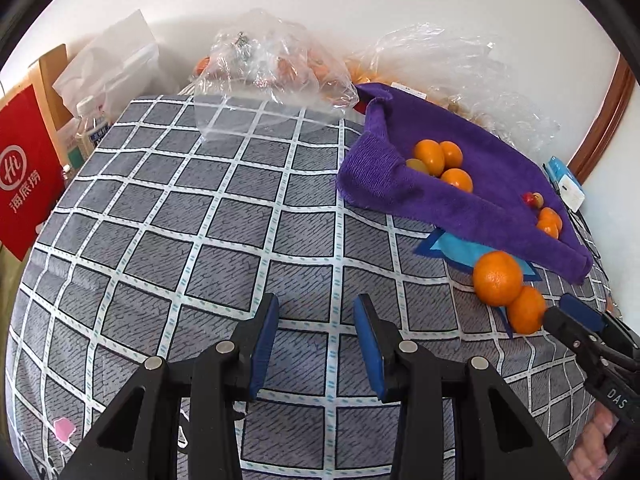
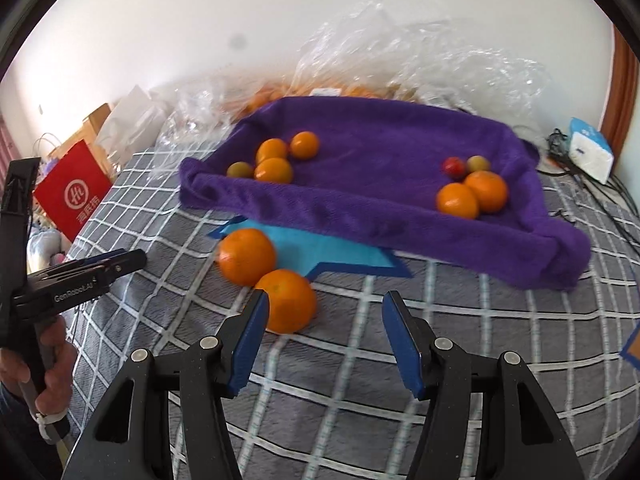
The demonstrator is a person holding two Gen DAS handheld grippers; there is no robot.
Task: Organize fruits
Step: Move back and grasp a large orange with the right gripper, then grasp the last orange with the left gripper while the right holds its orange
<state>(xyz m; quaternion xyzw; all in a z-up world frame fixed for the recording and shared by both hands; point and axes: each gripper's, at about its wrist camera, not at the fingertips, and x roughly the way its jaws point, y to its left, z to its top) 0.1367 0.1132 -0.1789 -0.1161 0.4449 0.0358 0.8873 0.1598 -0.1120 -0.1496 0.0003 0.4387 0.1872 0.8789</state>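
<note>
On the grey checked bedspread [image 2: 400, 360] we see two loose oranges [image 2: 286, 300] touching each other beside a blue paper star [image 2: 320, 252], at the near edge of the purple towel tray [image 2: 380, 152] holding more fruit. Our right gripper [image 2: 322, 308] stands wide and empty, its left finger touching the nearer orange; "GenRobot.AI" marks our left gripper [image 1: 316, 312], moderately open, empty, over bare cloth. At the left edge stands a red bag with white Chinese characters [image 1: 24, 176].

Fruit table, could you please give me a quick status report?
Left gripper and right gripper both open, empty. Two loose oranges off the purple towel, nearer one at right gripper's left finger. Nothing blocking.
</note>
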